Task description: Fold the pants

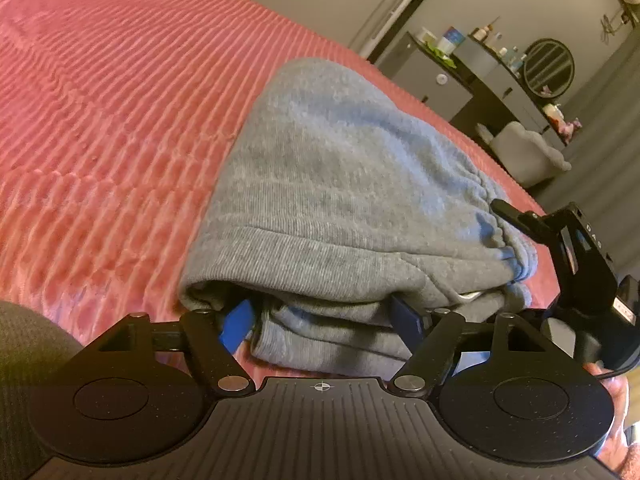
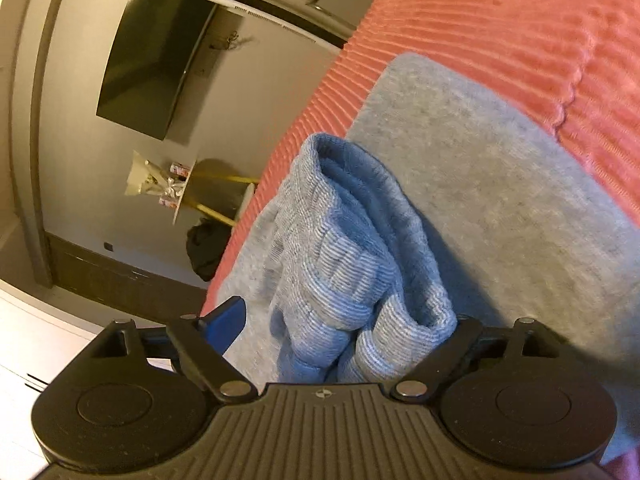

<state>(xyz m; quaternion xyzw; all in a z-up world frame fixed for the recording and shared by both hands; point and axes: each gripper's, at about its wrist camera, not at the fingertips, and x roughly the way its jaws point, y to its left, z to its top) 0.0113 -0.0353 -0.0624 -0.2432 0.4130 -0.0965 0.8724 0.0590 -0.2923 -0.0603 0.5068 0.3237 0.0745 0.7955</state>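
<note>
On pink bedspread [image 1: 100,120], folded pants [image 1: 340,184] lie between both open tongs.

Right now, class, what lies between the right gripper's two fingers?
The ribbed cuff ends of the grey pants lie between the right gripper's spread fingers, seen in the right wrist view.

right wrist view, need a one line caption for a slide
Open right gripper around the ribbed cuffs of folded grey pants on a pink ribbed bedspread.
</note>
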